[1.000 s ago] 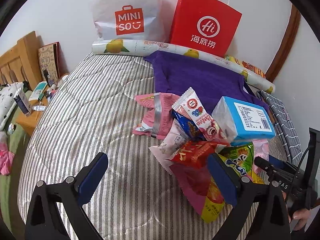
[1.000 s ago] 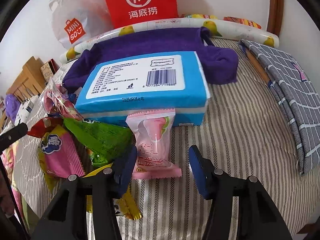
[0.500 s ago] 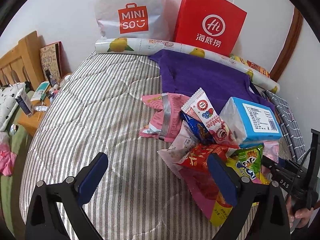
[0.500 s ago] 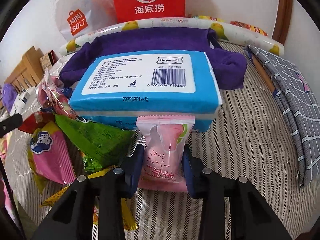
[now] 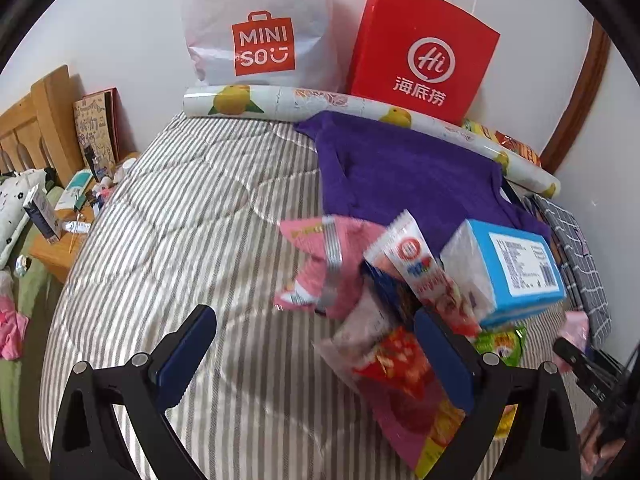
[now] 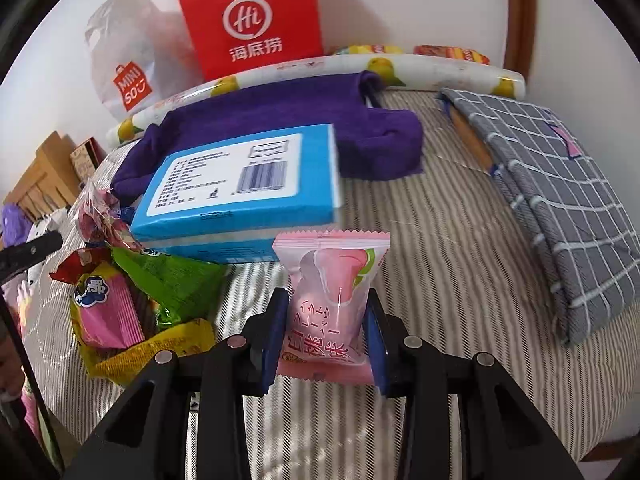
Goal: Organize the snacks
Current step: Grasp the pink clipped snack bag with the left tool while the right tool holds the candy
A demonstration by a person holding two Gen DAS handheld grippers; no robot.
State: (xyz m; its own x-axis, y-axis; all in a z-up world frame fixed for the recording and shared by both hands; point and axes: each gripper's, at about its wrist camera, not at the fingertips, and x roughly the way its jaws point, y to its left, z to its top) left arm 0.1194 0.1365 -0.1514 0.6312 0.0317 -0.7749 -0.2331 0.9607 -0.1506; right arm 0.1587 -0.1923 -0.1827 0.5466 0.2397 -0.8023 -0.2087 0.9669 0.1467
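My right gripper (image 6: pixel 326 334) is shut on a pink peach-print snack packet (image 6: pixel 330 280), lifted a little off the striped bed (image 6: pixel 420 280) in front of a blue tissue pack (image 6: pixel 244 184). The same pink packet (image 5: pixel 576 328) shows small at the right edge of the left wrist view, with the tissue pack (image 5: pixel 516 268) behind it. A heap of snack packets (image 5: pixel 384 312) lies left of the tissue pack, among them a red one (image 5: pixel 394 360) and a green one (image 6: pixel 172 280). My left gripper (image 5: pixel 316 352) hangs open over the bed, its right finger over the heap.
A purple cloth (image 5: pixel 416 176) lies behind the snacks. A red paper bag (image 5: pixel 420 56), a white shopping bag (image 5: pixel 260 32) and a fruit-print roll (image 5: pixel 320 106) stand along the wall. A grey checked cloth (image 6: pixel 560 208) lies at the right. A cluttered wooden nightstand (image 5: pixel 60 236) is left of the bed.
My right gripper closed on the pink packet and lifted it slightly, drawing back to the right of the tissue pack. The left gripper drifted left across the bed, staying open.
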